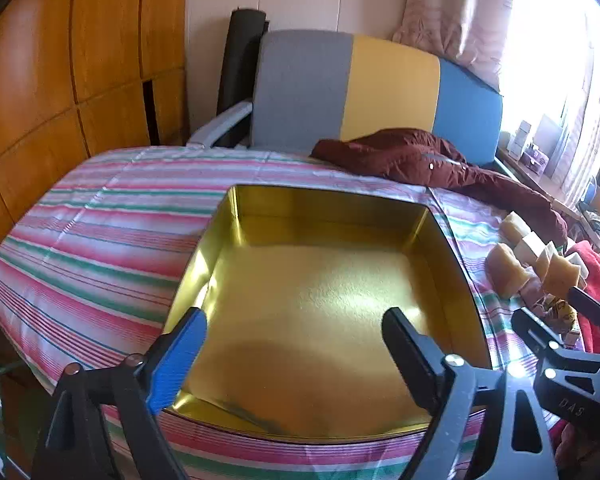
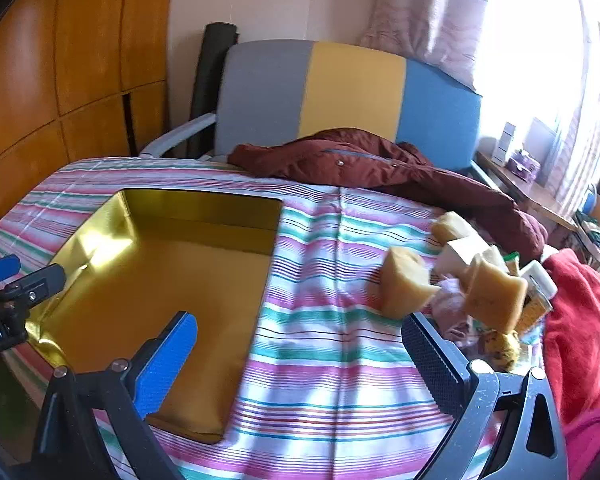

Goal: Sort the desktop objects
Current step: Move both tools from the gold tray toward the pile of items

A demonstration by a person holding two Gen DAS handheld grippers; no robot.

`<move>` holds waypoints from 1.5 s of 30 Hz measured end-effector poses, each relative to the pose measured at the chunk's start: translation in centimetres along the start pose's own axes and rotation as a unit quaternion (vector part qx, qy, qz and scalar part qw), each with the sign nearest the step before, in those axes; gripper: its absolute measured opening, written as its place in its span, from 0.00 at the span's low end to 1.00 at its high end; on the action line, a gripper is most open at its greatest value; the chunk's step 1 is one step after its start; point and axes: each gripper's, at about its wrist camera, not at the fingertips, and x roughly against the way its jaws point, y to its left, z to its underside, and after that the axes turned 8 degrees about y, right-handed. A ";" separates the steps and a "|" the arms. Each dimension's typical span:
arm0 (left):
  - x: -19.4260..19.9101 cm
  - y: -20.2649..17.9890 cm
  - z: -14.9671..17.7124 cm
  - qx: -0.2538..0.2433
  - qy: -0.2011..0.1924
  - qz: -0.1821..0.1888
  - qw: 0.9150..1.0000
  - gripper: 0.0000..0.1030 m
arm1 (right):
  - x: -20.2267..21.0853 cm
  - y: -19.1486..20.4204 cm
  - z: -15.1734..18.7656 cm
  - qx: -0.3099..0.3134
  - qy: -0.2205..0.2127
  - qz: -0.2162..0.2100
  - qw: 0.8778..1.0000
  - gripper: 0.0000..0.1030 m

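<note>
A gold metal tin [image 1: 319, 308] sits open and empty on the striped tablecloth; it also shows at the left in the right wrist view [image 2: 160, 280]. My left gripper [image 1: 296, 332] is open and empty, held above the tin's near side. My right gripper [image 2: 300, 340] is open and empty over the cloth, right of the tin; it shows in the left wrist view [image 1: 555, 312]. A pile of yellow sponges [image 2: 403, 284], white blocks [image 2: 459, 254] and small packets [image 2: 499, 346] lies just ahead and right of the right gripper, also in the left wrist view [image 1: 507, 270].
A dark red jacket [image 2: 379, 168] lies across the table's far side. A red cloth [image 2: 579, 320] lies at the right edge. A grey, yellow and blue chair [image 1: 359, 92] stands behind the table, a wooden wardrobe [image 1: 60, 80] at left.
</note>
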 end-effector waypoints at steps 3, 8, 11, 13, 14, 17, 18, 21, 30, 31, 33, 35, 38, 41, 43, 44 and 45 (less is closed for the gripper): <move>-0.1 -0.2 -0.2 -0.001 0.005 0.012 1.000 0.83 | -0.1 -1.0 0.1 -0.008 0.001 0.011 1.000 1.00; 0.1 -0.9 -0.6 -0.010 0.004 0.024 1.000 0.82 | -0.1 -2.8 0.2 -0.021 0.008 0.021 1.000 1.00; 0.2 -1.7 -0.8 -0.023 0.008 0.035 0.999 0.82 | -0.2 -4.1 0.4 -0.031 0.014 0.028 0.999 1.00; 0.3 -2.7 -1.0 -0.038 0.010 0.044 0.998 0.82 | -0.4 -4.9 0.6 -0.037 0.018 0.031 0.999 1.00; 0.2 -3.1 -1.1 -0.045 0.012 0.048 0.998 0.82 | -0.5 -5.2 0.6 -0.040 0.021 0.033 0.998 1.00; 0.0 -4.7 -1.6 -0.065 0.015 0.055 0.996 0.81 | -0.8 -6.1 0.8 -0.047 0.029 0.042 0.998 1.00; 0.0 -5.2 -1.6 -0.070 0.015 0.056 0.996 0.81 | -0.9 -6.2 0.8 -0.048 0.032 0.045 0.997 1.00; -0.1 -6.4 -1.7 -0.085 0.017 0.057 0.995 0.81 | -1.2 -7.0 1.0 -0.055 0.039 0.056 0.996 1.00; -0.7 -7.9 -1.3 -0.101 0.029 0.059 0.993 0.81 | -2.1 -8.0 1.6 -0.073 0.045 0.057 0.995 1.00; -0.8 -8.0 -1.2 -0.101 0.031 0.059 0.993 0.81 | -2.1 -8.1 1.6 -0.074 0.045 0.057 0.995 1.00; -0.8 -8.1 -1.2 -0.103 0.030 0.056 0.993 0.81 | -2.3 -8.1 1.7 -0.076 0.046 0.056 0.994 1.00; -0.8 -8.2 -1.2 -0.104 0.030 0.054 0.993 0.81 | -2.4 -8.1 1.7 -0.076 0.046 0.056 0.994 1.00; -0.7 -8.3 -1.2 -0.102 0.028 0.053 0.993 0.81 | -2.4 -8.1 1.7 -0.077 0.046 0.055 0.995 1.00; -0.8 -8.4 -1.2 -0.100 0.029 0.051 0.993 0.81 | -2.4 -8.1 1.7 -0.076 0.044 0.055 0.995 1.00; -0.8 -8.6 -1.3 -0.100 0.030 0.048 0.993 0.81 | -2.3 -8.0 1.6 -0.075 0.043 0.055 0.995 1.00; -0.8 -8.6 -1.4 -0.101 0.030 0.047 0.993 0.81 | -2.3 -8.1 1.6 -0.075 0.041 0.055 0.995 1.00; -0.8 -8.8 -1.4 -0.102 0.029 0.046 0.993 0.81 | -2.1 -8.1 1.6 -0.075 0.039 0.055 0.995 1.00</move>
